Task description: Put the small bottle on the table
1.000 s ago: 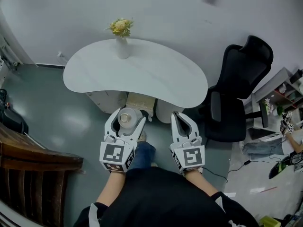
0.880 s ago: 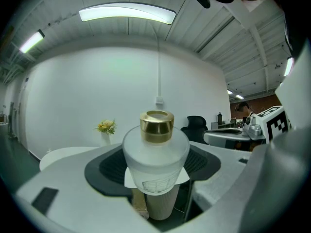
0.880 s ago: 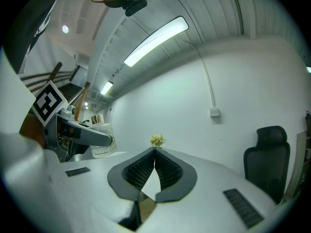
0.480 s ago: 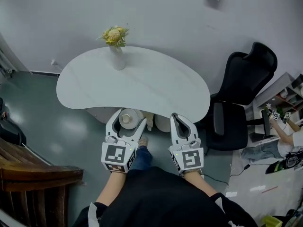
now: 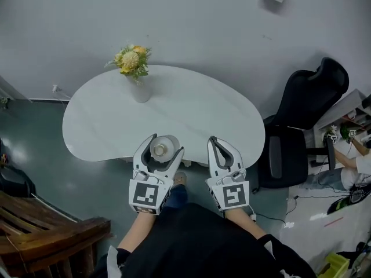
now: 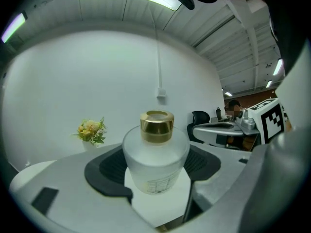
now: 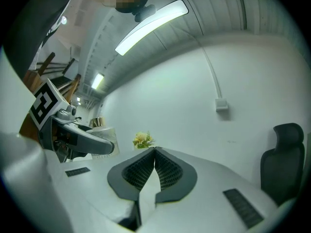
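Note:
A small frosted-glass bottle [image 5: 163,148] [image 6: 155,157] with a gold cap stands upright between the pads of my left gripper [image 5: 163,144] [image 6: 154,165], which is shut on it. In the head view the bottle hangs over the near edge of the white kidney-shaped table [image 5: 191,114]. My right gripper [image 5: 217,145] [image 7: 154,153] is shut with nothing between its pads. It hovers beside the left one, its tips over the same table edge.
A white vase of yellow flowers [image 5: 134,69] stands at the table's far left. To the right is a black office chair [image 5: 301,120]. A brown wooden bench [image 5: 40,222] sits at lower left. White wall behind the table.
Both grippers have moved forward with the bottle. One second ago they hung in front of the table over its base; now their tips are over its near edge.

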Demonstrator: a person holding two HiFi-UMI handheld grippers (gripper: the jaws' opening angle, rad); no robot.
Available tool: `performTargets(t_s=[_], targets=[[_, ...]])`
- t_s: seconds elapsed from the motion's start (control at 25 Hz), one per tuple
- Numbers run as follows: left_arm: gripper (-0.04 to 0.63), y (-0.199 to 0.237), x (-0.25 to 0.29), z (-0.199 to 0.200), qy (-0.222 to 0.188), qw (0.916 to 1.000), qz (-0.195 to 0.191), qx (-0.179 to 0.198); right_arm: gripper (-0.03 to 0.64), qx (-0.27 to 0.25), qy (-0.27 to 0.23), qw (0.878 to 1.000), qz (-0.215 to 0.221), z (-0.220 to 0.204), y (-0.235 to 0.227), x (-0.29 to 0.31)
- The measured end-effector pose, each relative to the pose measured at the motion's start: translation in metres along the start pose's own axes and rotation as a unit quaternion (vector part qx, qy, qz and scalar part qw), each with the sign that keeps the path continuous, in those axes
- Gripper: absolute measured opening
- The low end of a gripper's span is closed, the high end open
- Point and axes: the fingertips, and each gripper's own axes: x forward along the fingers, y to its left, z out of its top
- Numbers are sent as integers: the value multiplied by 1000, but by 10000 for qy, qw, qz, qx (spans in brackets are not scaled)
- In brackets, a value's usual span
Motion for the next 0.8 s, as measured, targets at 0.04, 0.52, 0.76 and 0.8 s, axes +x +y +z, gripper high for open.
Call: performTargets(t_s=[0.04,0.52,0.76,0.8], targets=[[334,4,7,0,16,10000,-60,-7,21,-1,92,10000,-22,-3,-2,7],[334,42,83,-6,280,9981,-552,58,22,-2,522,9980,-352,-23,-31,73],[334,48,105,-12,408,9970,-648,68,23,-32,581,9976,-363,-28,-39,89],[334,50,108,-12,440,9969,-653,62,23,-19,598,9976,-350,-29,-41,92]])
